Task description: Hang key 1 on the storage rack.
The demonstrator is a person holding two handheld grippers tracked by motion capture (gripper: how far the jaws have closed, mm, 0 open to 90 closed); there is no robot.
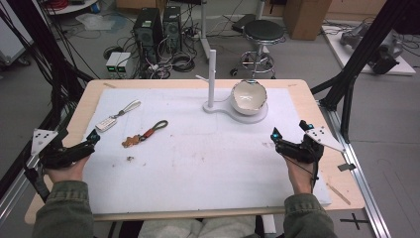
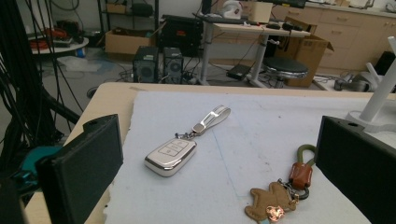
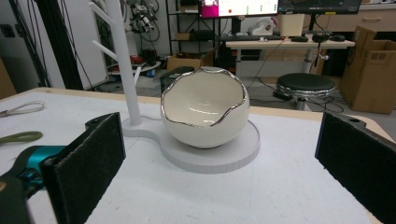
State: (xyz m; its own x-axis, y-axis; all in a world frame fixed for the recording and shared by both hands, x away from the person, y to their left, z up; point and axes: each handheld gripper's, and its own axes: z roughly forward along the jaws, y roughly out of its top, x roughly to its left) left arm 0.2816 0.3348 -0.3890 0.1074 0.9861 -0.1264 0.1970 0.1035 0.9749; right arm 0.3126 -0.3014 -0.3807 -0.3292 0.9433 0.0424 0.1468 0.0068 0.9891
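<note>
Spread black foam-padded left gripper (image 2: 219, 177) and right gripper (image 3: 219, 172), empty, near the white worktop's (image 1: 198, 168) side edges; glossy white key fob (image 2: 171, 156), perhaps plastic, beside the left.

Both tools idle, jaws wide.
Left black two-jaw tool (image 1: 92, 137) and right black two-jaw tool (image 1: 290, 133) held low in the hands, jaws empty.

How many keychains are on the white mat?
2. The white car key fob lies near the mat's left edge, and the brown bear keychain with its green loop lies just right of it, closer to the person.
</note>
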